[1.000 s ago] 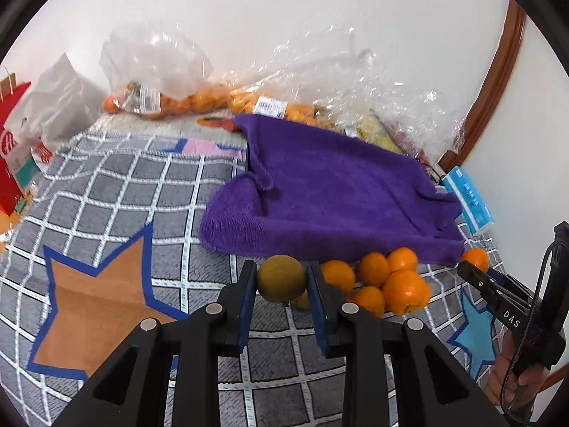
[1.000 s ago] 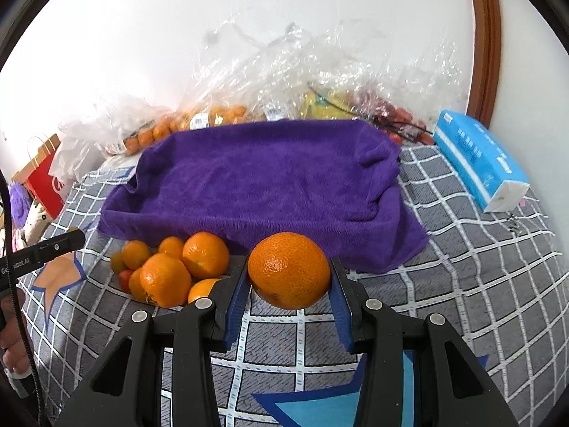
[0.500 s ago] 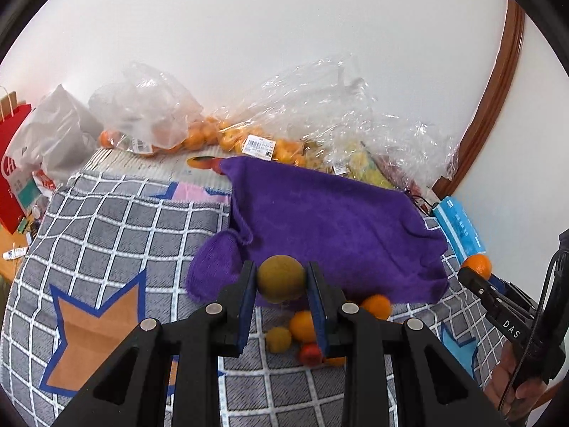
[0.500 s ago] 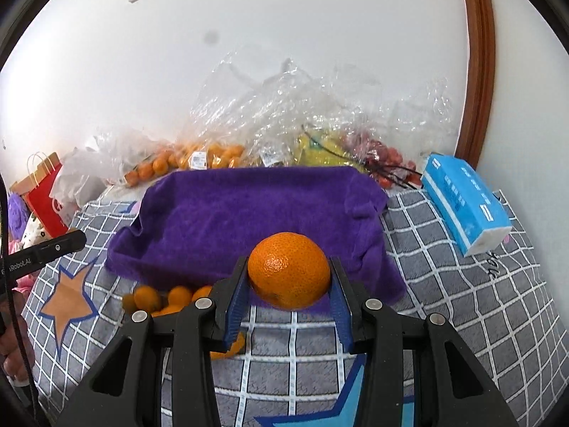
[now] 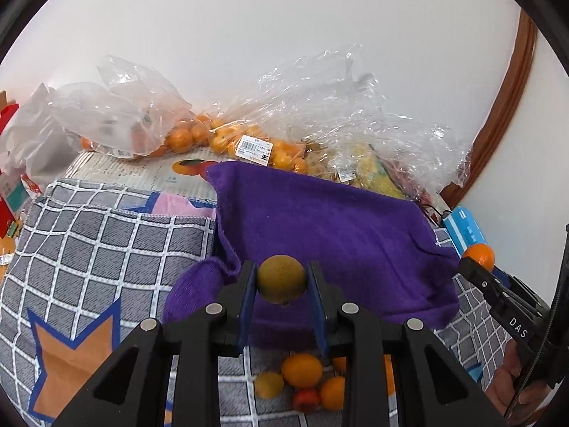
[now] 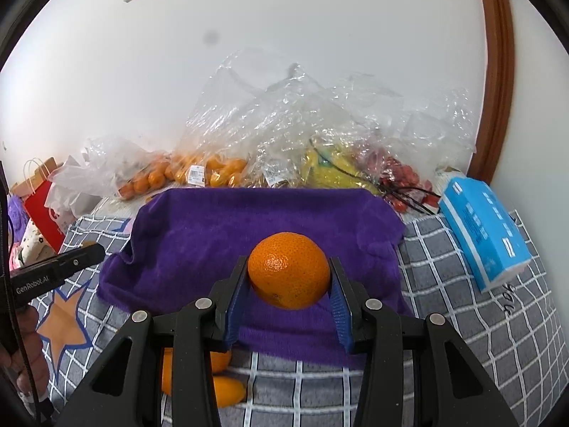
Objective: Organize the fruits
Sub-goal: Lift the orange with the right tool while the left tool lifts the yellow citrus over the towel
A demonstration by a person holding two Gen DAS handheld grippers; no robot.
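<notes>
Lettering first: "DAS" reads on the right gripper (image 5: 478, 265) at the left view's right edge, holding an orange (image 5: 480, 255). Front and centre, the left gripper (image 5: 281, 286) is clamped on a brownish-yellow fruit (image 5: 281, 283), held level above the purple towel (image 5: 338, 227). Five loose fruits (image 5: 302, 370) show on the checked cloth (image 5: 89, 249) below. Price labels on the bags (image 5: 254, 147) are too small to read.

Right view: "GenRobot.AI" on the left gripper's side; the right one grips the orange over the towel's near edge. One blue box (image 6: 483, 235) lies right.
</notes>
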